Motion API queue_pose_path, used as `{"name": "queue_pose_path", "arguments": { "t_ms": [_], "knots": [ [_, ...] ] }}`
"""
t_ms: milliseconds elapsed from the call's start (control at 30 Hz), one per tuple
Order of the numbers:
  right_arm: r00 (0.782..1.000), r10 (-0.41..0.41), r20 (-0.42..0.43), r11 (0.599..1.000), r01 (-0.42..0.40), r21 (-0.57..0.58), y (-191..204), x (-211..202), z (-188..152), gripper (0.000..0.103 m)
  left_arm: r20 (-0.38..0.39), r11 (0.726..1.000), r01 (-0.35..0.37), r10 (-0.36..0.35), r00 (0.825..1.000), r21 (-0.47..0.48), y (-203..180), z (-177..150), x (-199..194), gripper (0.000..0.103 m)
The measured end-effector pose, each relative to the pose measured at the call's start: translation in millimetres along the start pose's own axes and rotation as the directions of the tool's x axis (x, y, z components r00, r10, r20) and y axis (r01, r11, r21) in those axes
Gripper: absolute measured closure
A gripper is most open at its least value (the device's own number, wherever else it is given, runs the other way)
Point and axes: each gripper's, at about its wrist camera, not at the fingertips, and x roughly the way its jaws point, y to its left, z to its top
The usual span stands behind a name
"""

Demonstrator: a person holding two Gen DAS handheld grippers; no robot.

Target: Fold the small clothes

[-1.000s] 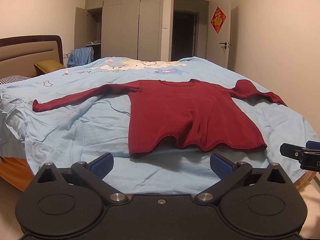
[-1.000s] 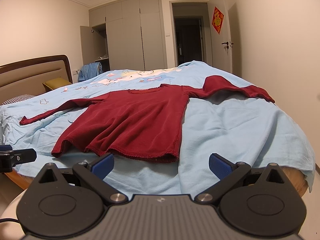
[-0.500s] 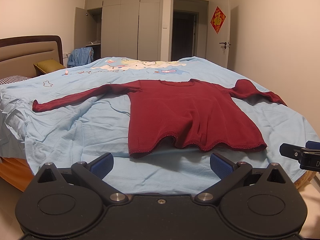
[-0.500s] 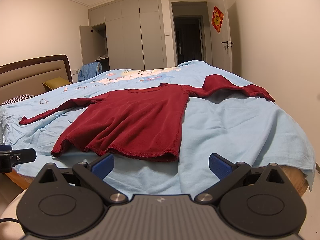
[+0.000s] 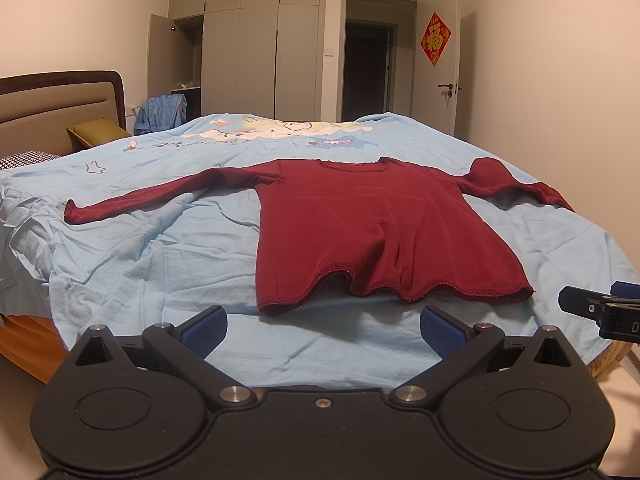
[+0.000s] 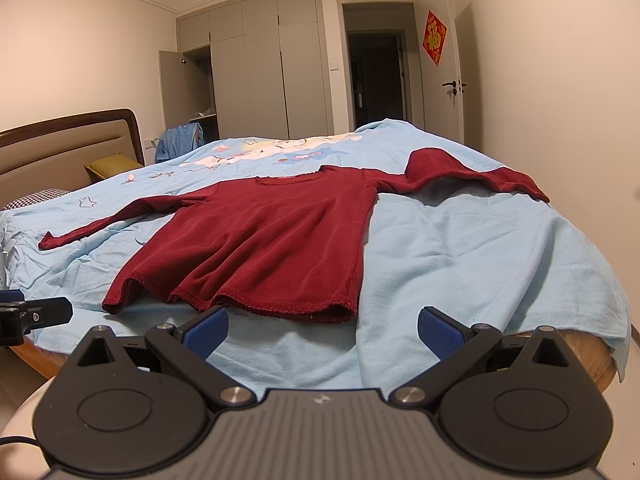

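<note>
The left gripper (image 5: 323, 322) and right gripper (image 6: 322, 323) both hover at the near edge of a bed (image 5: 168, 248), blue-padded fingers (image 5: 206, 326) spread wide apart, holding nothing. Just beyond them a dark red long-sleeved shirt (image 5: 372, 232) lies flat on the light blue cartoon-print sheet, sleeves outstretched. A red diamond door decoration (image 5: 435, 39) bears a gold Chinese character.
</note>
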Motion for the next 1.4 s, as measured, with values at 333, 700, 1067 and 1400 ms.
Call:
{"name": "queue_pose_path", "arguments": {
  "t_ms": [333,700,1067,1400],
  "knots": [
    [1.0,0.0,-0.002,1.0,0.0,0.0,0,0,0,0.0,0.0,1.0,0.0,0.0,1.0,0.001,0,0,0,0.001],
    [1.0,0.0,-0.003,1.0,0.0,0.001,3,0,4,0.0,0.0,1.0,0.0,0.0,1.0,0.002,0,0,0,0.001],
    [1.0,0.015,-0.012,1.0,-0.015,0.005,-1,5,2,0.0,-0.022,0.999,-0.038,0.039,0.999,0.029,-4,9,9,0.001],
    [0.999,0.041,-0.012,0.999,-0.041,0.014,-17,30,34,0.0,-0.077,0.999,-0.036,0.038,0.996,0.037,-14,53,55,0.001]
  ]
}}
